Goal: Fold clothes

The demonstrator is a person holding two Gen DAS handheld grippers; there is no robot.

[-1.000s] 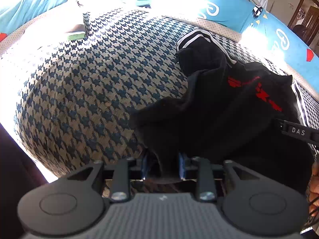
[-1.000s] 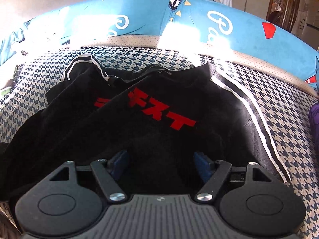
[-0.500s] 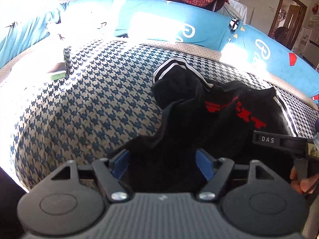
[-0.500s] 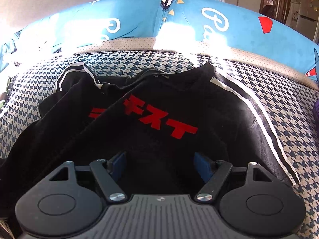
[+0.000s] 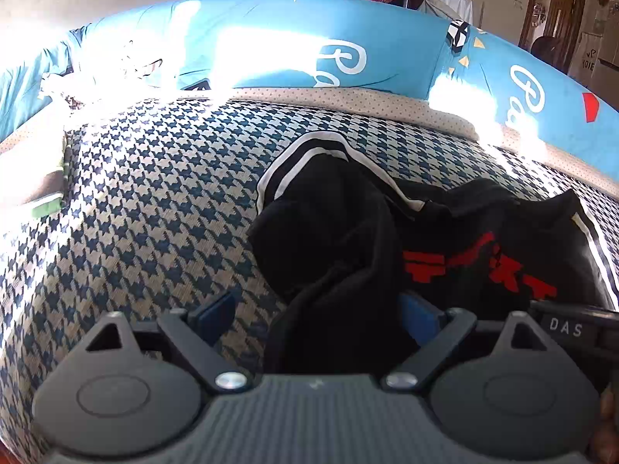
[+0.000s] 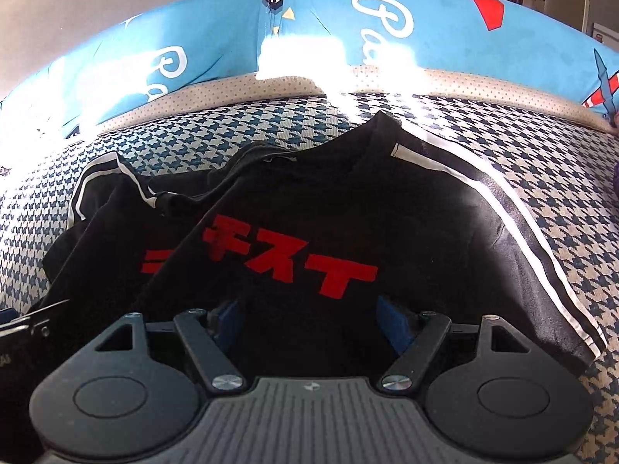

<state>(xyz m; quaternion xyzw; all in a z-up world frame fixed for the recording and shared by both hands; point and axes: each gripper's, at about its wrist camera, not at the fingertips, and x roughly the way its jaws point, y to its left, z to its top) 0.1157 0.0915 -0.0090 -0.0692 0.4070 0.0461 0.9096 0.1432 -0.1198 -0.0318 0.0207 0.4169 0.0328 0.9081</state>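
Fingers: you are holding both grippers, left gripper (image 5: 317,317) and right gripper (image 6: 309,315), with pads spread wide, gripping nothing.
Garment location: black T-shirt (image 6: 309,208) is lying on the houndstooth bed cover (image 5: 154,201), its left sleeve (image 5: 325,208) bunching inward.
Handling: light, limp cloth, likely sagging and creasing.
Hold points: hem corners or striped shoulder seam (image 6: 514,228) are looking soundest.
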